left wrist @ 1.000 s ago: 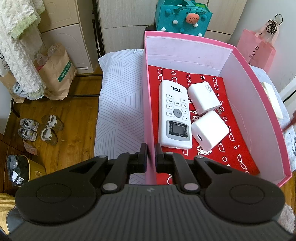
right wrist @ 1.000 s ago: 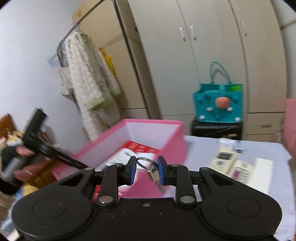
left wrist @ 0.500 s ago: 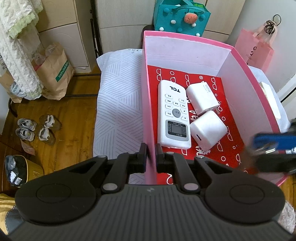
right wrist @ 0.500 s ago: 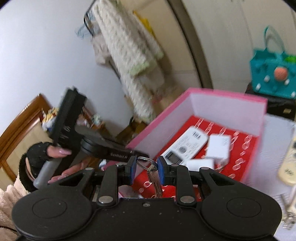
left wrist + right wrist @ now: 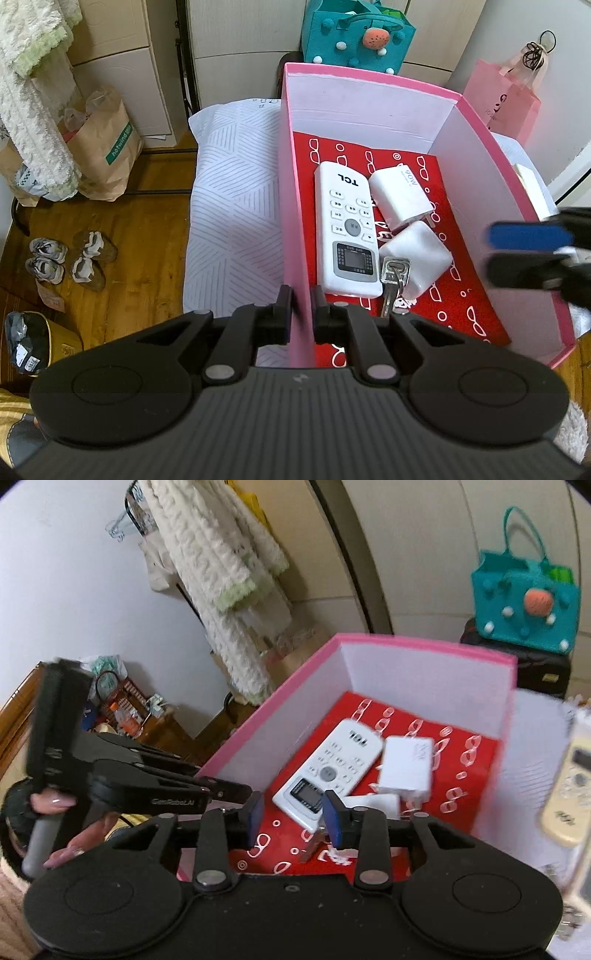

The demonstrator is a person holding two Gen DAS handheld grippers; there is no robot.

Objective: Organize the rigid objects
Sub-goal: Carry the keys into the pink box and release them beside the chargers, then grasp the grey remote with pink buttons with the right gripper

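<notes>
My left gripper [image 5: 299,308] is shut on the near left wall of a pink box [image 5: 369,74] with a red patterned floor. Inside lie a white TCL remote [image 5: 349,229], two white chargers [image 5: 400,195] [image 5: 419,264], and a bunch of keys [image 5: 393,280] between the remote and the nearer charger. My right gripper [image 5: 293,821] hovers over the box's near end, blue pads apart and jaws opening, nothing pressed between them. The keys [image 5: 312,845] show just below its right pad. In the left wrist view the right gripper [image 5: 528,253] enters from the right edge.
A white patterned cloth [image 5: 236,206] covers the table under the box. A cream remote [image 5: 565,786] lies on it to the right of the box. Behind stand a teal felt bag [image 5: 354,33] and a pink bag [image 5: 506,103]. Shoes [image 5: 66,260] sit on the wooden floor.
The right gripper swung over the box and its jaws spread. The keys left its pads and now lie in the box by the remote. The left gripper kept its hold.
</notes>
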